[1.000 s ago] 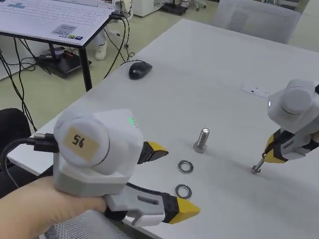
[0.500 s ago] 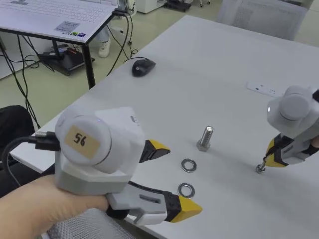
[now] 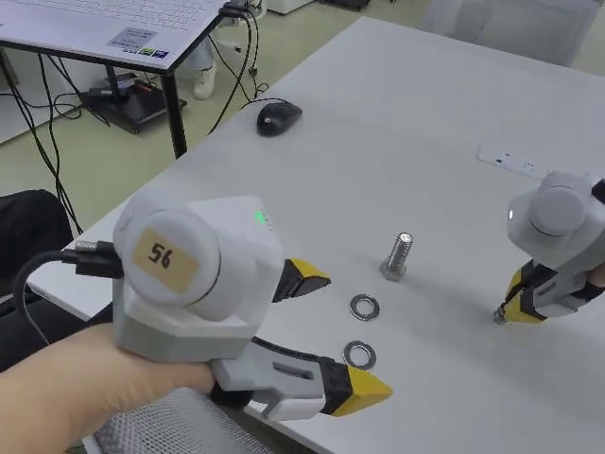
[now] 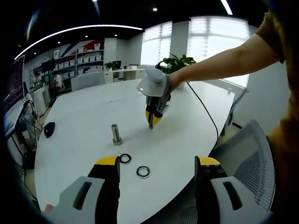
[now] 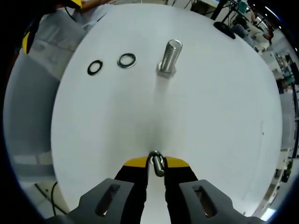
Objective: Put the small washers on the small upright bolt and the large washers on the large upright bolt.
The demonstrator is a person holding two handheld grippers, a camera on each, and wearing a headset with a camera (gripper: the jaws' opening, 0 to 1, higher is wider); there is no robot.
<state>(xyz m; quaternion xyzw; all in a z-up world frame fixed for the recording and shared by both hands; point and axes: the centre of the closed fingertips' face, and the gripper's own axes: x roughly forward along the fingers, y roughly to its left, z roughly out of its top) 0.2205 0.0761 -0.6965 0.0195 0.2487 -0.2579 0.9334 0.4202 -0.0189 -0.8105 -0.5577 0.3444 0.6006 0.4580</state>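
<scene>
A large steel bolt (image 3: 398, 255) stands upright on its head on the white table (image 3: 416, 104). Two washers (image 3: 364, 306) (image 3: 359, 355) lie flat in front of it. My left gripper (image 3: 348, 333) is open, its yellow tips apart just short of the washers (image 4: 125, 158) (image 4: 143, 171), holding nothing. My right gripper (image 3: 515, 307) is shut on the small bolt (image 3: 498, 315), whose lower end touches the table to the right of the large bolt. In the right gripper view the small bolt (image 5: 157, 163) sits between the yellow tips, with the large bolt (image 5: 169, 56) and washers (image 5: 126, 60) beyond.
A black mouse (image 3: 279, 116) lies near the table's left edge. A white power strip (image 3: 515, 161) sits at the far right. A laptop (image 3: 113, 19) rests on a side desk with cables beneath. A mesh chair (image 4: 247, 158) stands by the near edge.
The head view has shifted. The small bolt leaned with more shaft showing below the right gripper; now little of it shows. The left gripper stays open near the washers.
</scene>
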